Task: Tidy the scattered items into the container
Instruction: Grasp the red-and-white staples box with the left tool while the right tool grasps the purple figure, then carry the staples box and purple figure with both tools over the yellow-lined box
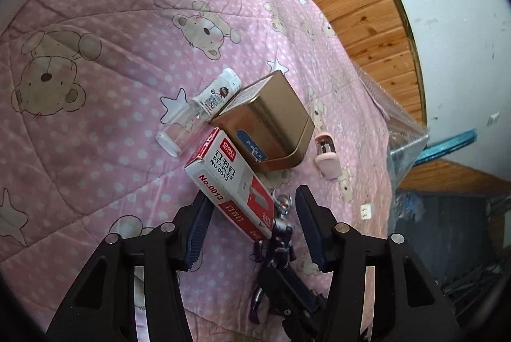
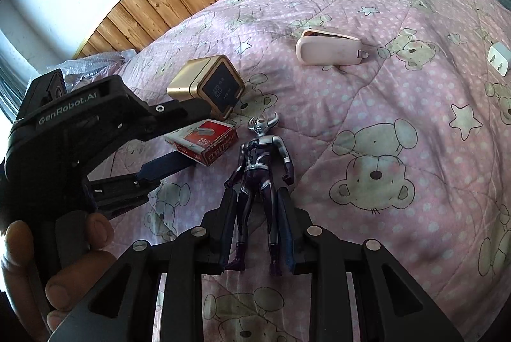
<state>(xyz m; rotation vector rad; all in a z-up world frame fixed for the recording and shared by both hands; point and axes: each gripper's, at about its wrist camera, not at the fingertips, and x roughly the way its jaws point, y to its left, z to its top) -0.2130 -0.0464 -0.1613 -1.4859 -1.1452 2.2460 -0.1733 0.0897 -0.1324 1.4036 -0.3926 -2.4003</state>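
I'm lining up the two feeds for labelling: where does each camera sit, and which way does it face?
Left wrist: on the left gripper, looking down along its open jaws at the staples box, gold tin and clear tube on the pink quilt.
Right wrist: on the right gripper, looking down at the toy figure whose legs its jaws clamp; the left gripper and a hand show too.
Shared: staples box, gold tin, toy figure, pink case, quilt.

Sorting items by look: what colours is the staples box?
Red and white, with black lettering, on the staples box; clearest in the left wrist view.
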